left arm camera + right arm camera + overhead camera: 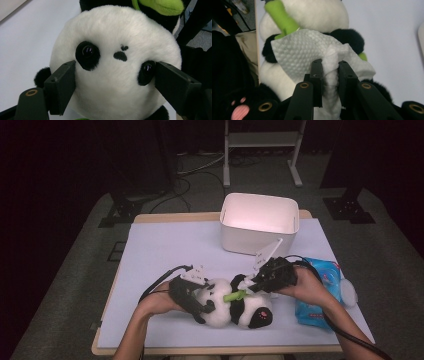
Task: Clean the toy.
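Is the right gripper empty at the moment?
No, the right gripper pinches a white wipe between its jaws, draped against the panda plush.

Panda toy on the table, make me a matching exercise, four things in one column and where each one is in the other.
1. panda toy
2. white wipe
3. white bin
4. blue wipes pack

A. at the table's far edge
B. pinched in the right gripper
C. head clamped between the left gripper jaws
D. under the person's right forearm

Pairs: 1-C, 2-B, 3-A, 4-D

Grey carpet floor (60, 285), dark surroundings
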The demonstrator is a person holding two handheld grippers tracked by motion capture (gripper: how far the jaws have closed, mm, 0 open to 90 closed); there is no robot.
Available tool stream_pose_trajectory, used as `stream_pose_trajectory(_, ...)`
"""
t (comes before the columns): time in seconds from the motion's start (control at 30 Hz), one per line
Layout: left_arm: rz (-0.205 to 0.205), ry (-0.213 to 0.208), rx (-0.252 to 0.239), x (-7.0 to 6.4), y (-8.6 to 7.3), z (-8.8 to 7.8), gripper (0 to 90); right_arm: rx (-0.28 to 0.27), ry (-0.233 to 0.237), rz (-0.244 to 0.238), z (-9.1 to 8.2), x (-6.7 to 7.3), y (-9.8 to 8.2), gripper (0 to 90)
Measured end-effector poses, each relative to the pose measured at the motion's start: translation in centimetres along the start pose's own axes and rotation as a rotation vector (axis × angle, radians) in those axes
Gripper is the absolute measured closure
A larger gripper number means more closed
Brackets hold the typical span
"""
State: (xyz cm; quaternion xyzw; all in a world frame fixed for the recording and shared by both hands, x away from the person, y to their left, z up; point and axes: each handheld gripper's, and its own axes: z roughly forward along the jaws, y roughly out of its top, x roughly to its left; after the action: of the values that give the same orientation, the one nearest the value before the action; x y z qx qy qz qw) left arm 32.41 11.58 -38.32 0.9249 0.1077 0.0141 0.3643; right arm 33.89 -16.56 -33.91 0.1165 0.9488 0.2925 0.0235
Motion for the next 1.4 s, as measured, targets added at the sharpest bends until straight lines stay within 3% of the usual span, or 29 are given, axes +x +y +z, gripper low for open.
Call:
stream_pose_trajectory(0.27, -0.009, 0.000, -0.002, 0.0, -0.1, 0.0, 19.0, -0.015, -0.015, 0.008, -1.4, 0.6, -1.5, 75.4)
stream_pose_trajectory(0.63, -0.013, -0.001, -0.003, 0.0, -0.1, 0.0, 19.0, -0.119, -0.070, 0.096, -4.4, -1.0, -3.9, 75.4)
stream_pose_trajectory(1.03, -0.006, 0.000, 0.000, 0.1, 0.0, 0.0, 19.0, -0.125, -0.074, 0.146, -4.1, -2.0, -5.3, 75.4)
stream_pose_trajectory(1.2, -0.005, 0.002, 0.006, 0.0, 0.1, 0.0, 19.0, -0.123, -0.082, 0.118, -4.3, -1.8, -4.1, 75.4)
stream_pose_trajectory(1.4, -0.003, 0.001, 0.008, 0.0, 0.0, 0.0, 19.0, -0.104, -0.058, 0.052, -3.2, -1.3, -1.0, 75.3)
